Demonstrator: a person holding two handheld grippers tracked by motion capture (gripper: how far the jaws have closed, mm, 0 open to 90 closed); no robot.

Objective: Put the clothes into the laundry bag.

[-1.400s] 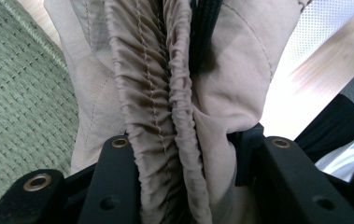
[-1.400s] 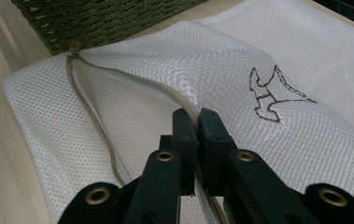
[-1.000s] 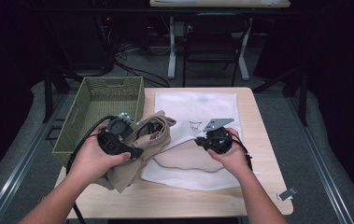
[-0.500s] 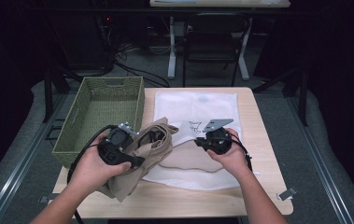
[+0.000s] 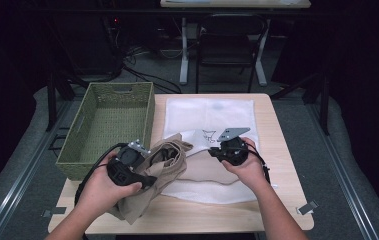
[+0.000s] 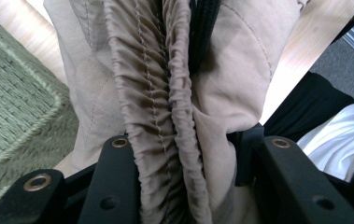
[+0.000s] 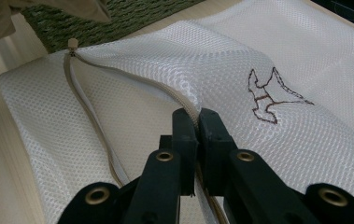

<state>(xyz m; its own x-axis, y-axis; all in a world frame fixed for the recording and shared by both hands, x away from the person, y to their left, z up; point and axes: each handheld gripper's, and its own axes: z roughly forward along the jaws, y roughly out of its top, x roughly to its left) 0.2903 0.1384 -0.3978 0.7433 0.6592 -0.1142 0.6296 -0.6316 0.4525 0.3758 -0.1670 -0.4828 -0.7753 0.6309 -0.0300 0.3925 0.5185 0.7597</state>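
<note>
Dark floor, cables and chair legs are seen beyond a pale wooden tabletop (image 5: 277, 150). On it, a green woven basket (image 5: 107, 125) is placed at about 10 o'clock, and a white mesh laundry bag (image 5: 212, 112) is spread across the middle, reaching toward 12 o'clock, with a small brown outline figure (image 7: 272, 95) stitched on it.

A bunched pair of tan trousers (image 5: 169, 160) is held by the left gripper (image 5: 144, 167) at about 8 o'clock, just beside the basket's near corner. In the left gripper view the gathered waistband (image 6: 165, 116) is seen clamped between the two black jaws, with a black drawstring (image 6: 202, 28) running along the fold. The lower part of the trousers is draped over the tabletop edge near the left hand (image 5: 102, 187).

The right gripper (image 5: 217, 151) is held at about 4 o'clock on the near part of the bag. In the right gripper view its jaws are seen closed tight on the bag's zipper edge (image 7: 132, 79), which is pinched and lifted into a ridge. The zipper's beige end stop (image 7: 73, 44) is seen at the bag's corner, close to the basket.
</note>
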